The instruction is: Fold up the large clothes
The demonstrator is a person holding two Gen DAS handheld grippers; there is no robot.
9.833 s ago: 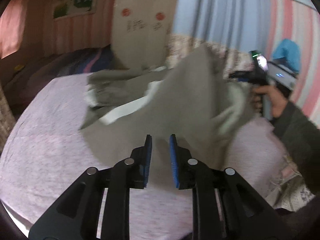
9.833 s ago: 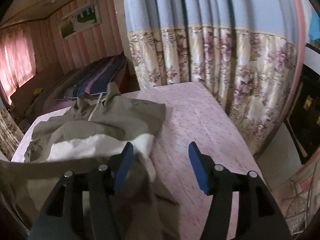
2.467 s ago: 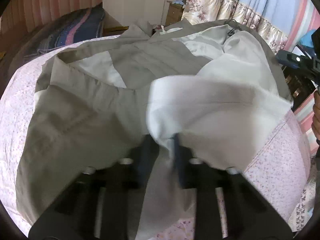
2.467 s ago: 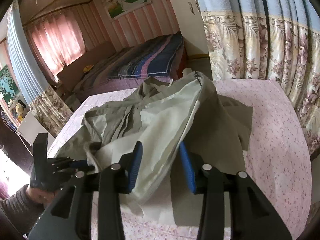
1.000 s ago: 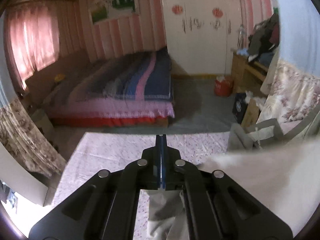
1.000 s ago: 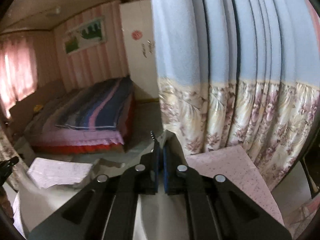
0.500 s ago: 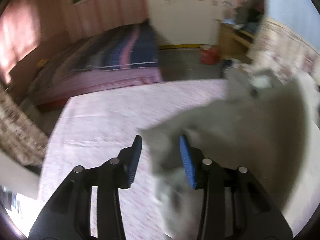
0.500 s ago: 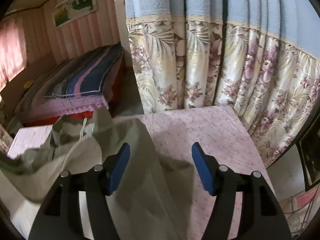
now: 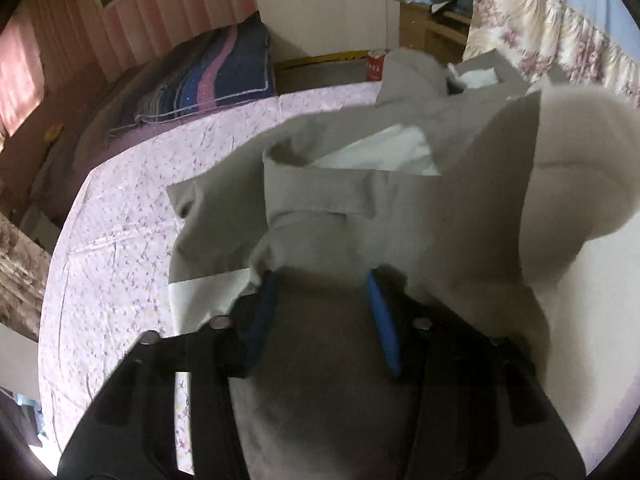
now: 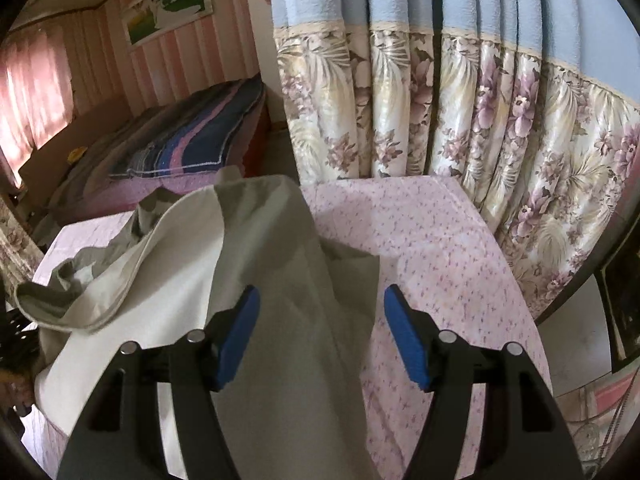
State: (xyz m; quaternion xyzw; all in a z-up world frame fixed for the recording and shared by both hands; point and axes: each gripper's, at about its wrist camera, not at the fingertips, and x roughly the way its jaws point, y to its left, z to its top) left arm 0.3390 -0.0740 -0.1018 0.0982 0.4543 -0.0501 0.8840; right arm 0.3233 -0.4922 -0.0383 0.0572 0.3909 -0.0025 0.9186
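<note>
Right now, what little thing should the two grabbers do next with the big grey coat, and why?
Probably close the left gripper on the cloth between its blue pads. The grey coat lies rumpled on the pink table cover, with its white lining showing. The left jaws have just been narrowing around the cloth but do not clearly pinch it; the right gripper stands open above the coat.

The garment is olive-grey on its outer face with an off-white lining; it lies on a surface covered in pale pink cloth printed with small purple sprigs. Each hand-held gripper, left and right, has a black frame with bright blue pads. The curtain is plain light blue above and cream with mauve flowers below, the wall is striped pink, and the bed carries a navy blanket with pink bands.
</note>
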